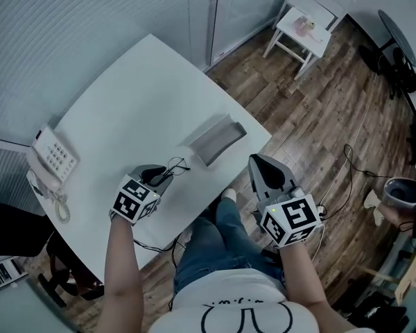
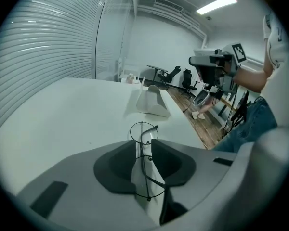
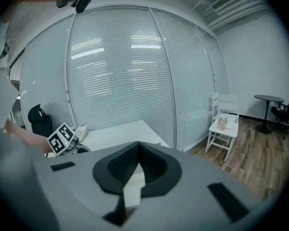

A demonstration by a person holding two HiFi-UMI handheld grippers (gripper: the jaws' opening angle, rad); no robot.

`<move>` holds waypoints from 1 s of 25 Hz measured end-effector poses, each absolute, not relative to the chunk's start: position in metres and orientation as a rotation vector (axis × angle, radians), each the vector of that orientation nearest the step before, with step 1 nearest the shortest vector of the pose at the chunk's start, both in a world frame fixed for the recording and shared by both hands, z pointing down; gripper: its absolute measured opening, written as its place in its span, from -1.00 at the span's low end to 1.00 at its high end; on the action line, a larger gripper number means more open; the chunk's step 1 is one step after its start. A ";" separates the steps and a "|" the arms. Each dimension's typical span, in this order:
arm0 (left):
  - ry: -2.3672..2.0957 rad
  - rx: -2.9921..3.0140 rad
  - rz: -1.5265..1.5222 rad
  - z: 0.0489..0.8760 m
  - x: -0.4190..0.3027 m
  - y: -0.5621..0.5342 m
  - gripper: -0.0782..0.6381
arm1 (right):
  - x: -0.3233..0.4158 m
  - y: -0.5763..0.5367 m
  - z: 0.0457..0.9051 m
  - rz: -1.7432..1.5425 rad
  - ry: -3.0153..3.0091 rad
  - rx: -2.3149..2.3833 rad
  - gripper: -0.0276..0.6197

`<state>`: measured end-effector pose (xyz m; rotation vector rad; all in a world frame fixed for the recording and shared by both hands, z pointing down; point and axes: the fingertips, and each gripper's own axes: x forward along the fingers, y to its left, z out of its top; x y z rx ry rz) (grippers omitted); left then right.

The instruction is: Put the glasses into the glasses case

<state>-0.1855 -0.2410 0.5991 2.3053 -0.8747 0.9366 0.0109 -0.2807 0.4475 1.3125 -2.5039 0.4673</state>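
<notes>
Step in hand: pickup of the glasses (image 2: 142, 131); nothing is in the case (image 1: 217, 139) yet.

Left tongs (image 2: 144, 150) are down on the tabletop (image 1: 125, 109) at its near edge, angled downward. They are clamped on the glasses. The wire frame runs edge-on through the narrow gap, with one lens ring poking out past the tips and the other back inside. The grip looks to be near the bridge, probably because that is the stiffest part of a thin frame. The lenses seem clear of the pads.

Right tongs (image 3: 136, 148) are together with nothing between them. They hang off the tabletop's near edge, above the person's legs, pointing roughly toward the case. Likely parked there so they are ready to steady the case while the left does the carrying.

The case sits by the right corner, open, hollow side up, well apart from the glasses, with bare tabletop between them. Being open already, it needs no lid work, so the next move would be to lift and carry toward that corner.

Risk: the frame is thin, so it could twist or slip in the clamp on lifting.

A phone (image 1: 53, 157) sits at the left corner, out of the way.
</notes>
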 end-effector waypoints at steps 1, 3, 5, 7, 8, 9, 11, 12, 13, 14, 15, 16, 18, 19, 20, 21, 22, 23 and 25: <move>-0.873 2.305 0.927 0.599 -0.186 -0.242 -0.48 | 0.010 -0.281 0.447 0.462 -2.503 1.311 -0.88; -0.873 2.305 0.905 0.598 -0.188 -0.244 -0.68 | 0.007 -0.280 0.446 0.446 -2.504 1.299 -0.88; -0.873 2.308 0.892 0.595 -0.188 -0.243 -0.70 | 0.006 -0.278 0.443 0.429 -2.505 1.285 -0.88; -0.879 2.316 0.889 0.591 -0.186 -0.243 -0.72 | 0.007 -0.277 0.440 0.417 -2.505 1.281 -0.88; -0.885 2.322 0.888 0.589 -0.185 -0.242 -0.72 | 0.007 -0.276 0.439 0.412 -2.506 1.282 -0.88; -0.893 2.328 0.885 0.586 -0.184 -0.242 -0.72 | 0.007 -0.276 0.437 0.407 -2.509 1.284 -0.88; -0.917 2.340 0.874 0.578 -0.185 -0.243 -0.72 | 0.005 -0.278 0.431 0.392 -2.524 1.284 -0.88; -0.933 2.346 0.865 0.573 -0.185 -0.244 -0.72 | 0.004 -0.279 0.427 0.380 -2.534 1.281 -0.88; -0.950 2.351 0.855 0.567 -0.185 -0.246 -0.72 | 0.004 -0.280 0.422 0.368 -2.545 1.278 -0.88; -0.966 2.356 0.847 0.562 -0.185 -0.247 -0.72 | 0.004 -0.281 0.418 0.358 -2.554 1.277 -0.88; -0.981 2.360 0.841 0.556 -0.185 -0.248 -0.72 | 0.005 -0.281 0.414 0.349 -2.562 1.277 -0.88; -0.997 2.366 0.838 0.550 -0.184 -0.249 -0.72 | 0.005 -0.282 0.411 0.341 -2.569 1.278 -0.88; -1.031 2.382 0.829 0.537 -0.184 -0.251 -0.72 | 0.006 -0.284 0.405 0.328 -2.583 1.285 -0.88; -1.047 2.390 0.821 0.531 -0.184 -0.252 -0.73 | 0.006 -0.284 0.403 0.322 -2.589 1.290 -0.88; -1.059 2.397 0.810 0.526 -0.185 -0.254 -0.72 | 0.006 -0.285 0.401 0.317 -2.595 1.294 -0.88; -1.067 2.403 0.800 0.522 -0.185 -0.255 -0.72 | 0.006 -0.285 0.399 0.312 -2.601 1.298 -0.88; -1.071 2.408 0.789 0.518 -0.184 -0.256 -0.72 | 0.006 -0.286 0.397 0.307 -2.606 1.302 -0.88; -1.073 2.413 0.779 0.515 -0.183 -0.258 -0.72 | 0.007 -0.286 0.395 0.302 -2.611 1.305 -0.88; -1.074 2.427 0.763 0.509 -0.178 -0.261 -0.72 | 0.010 -0.287 0.391 0.293 -2.619 1.315 -0.88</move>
